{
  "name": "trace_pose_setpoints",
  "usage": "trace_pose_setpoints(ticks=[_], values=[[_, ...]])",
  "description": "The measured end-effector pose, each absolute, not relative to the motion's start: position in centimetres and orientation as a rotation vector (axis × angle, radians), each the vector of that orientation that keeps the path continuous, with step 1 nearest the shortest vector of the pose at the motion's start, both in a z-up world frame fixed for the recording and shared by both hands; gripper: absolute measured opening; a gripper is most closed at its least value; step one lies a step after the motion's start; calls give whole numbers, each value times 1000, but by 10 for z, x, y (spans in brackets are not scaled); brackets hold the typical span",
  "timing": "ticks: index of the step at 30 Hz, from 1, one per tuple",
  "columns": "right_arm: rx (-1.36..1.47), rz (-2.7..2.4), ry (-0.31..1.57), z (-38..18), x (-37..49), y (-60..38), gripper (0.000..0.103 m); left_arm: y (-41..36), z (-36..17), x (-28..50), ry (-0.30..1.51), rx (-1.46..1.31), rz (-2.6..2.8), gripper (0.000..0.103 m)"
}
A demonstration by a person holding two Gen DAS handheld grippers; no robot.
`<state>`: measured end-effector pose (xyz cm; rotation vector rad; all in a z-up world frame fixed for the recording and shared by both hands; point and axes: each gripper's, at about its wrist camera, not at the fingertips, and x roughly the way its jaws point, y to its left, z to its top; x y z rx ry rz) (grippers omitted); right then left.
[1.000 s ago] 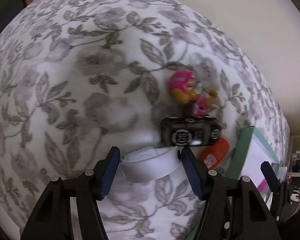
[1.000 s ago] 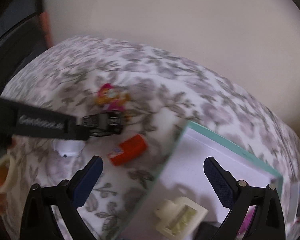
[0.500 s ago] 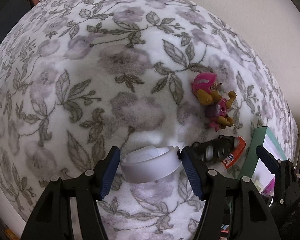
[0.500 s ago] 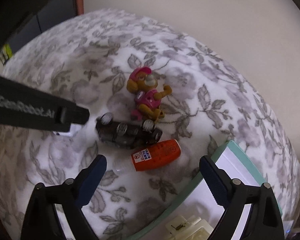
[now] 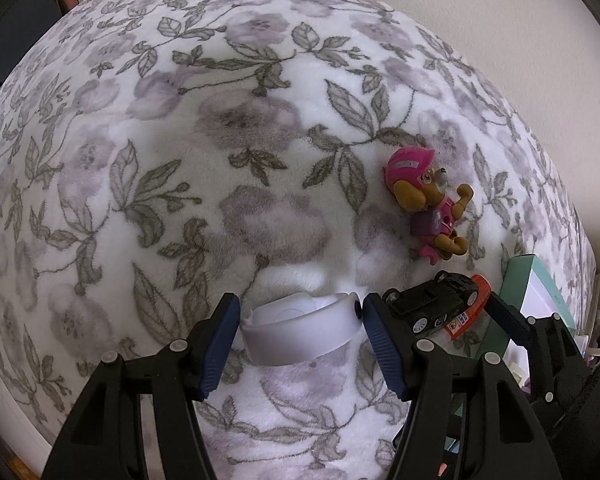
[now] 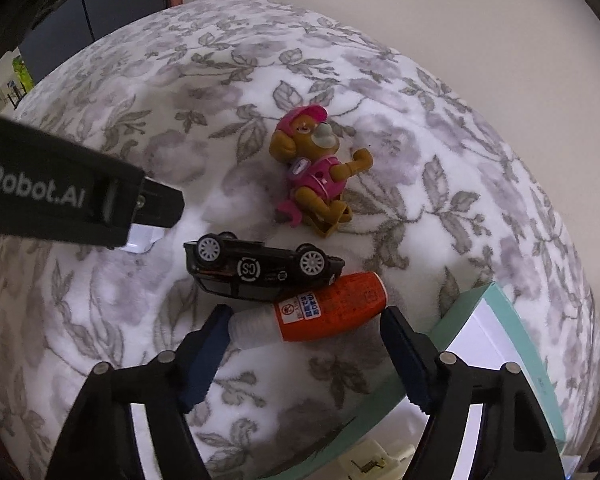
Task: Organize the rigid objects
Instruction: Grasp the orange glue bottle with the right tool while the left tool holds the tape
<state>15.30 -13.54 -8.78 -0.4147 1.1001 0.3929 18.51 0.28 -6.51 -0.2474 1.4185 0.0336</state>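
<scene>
My left gripper is shut on a white curved plastic piece and holds it over the floral blanket. My right gripper is open, its fingers on either side of an orange bottle with a white cap that lies on the blanket. A black toy car lies on its side just beyond the bottle. A pink and brown toy dog lies further back. The car and dog also show in the left wrist view.
A teal-rimmed white box sits at the right, with a cream plastic piece in it. A wall runs behind the bed. The left gripper's arm crosses the left of the right wrist view.
My right gripper has moved from over the box to the orange bottle, which now lies between its open fingers. The left gripper still holds the white piece and has shifted slightly.
</scene>
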Motion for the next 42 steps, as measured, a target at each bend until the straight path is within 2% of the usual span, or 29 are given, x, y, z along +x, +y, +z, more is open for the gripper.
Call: trace_pose_setpoints(ticks=[1,2,6,8,9,16,24,31,42], values=[[-404,407,1102,-88,154,-135,62,2,-65,185,1418,-246,34,65],[-397,414,1101,-87,154,-135,60,2,-66,186,1418,-247,35,65],[-411,392,1097,-85,151,-131,60,1,-66,185,1417,-243,35,65],[-439,373,1089,-84,152,-129,72,2,-66,185,1417,-246,35,65],[-463,357,1084,-85,153,-128,82,2,-66,185,1417,-247,35,65],[-560,358,1062,-89,161,-128,99,3,-66,185,1418,-252,32,65],[-651,435,1054,-88,165,-122,98,5,-67,187,1417,-274,34,65],[-631,495,1063,-86,166,-121,80,6,-67,188,1418,-284,36,65],[-553,467,1059,-85,161,-127,79,6,-67,188,1419,-292,41,65]])
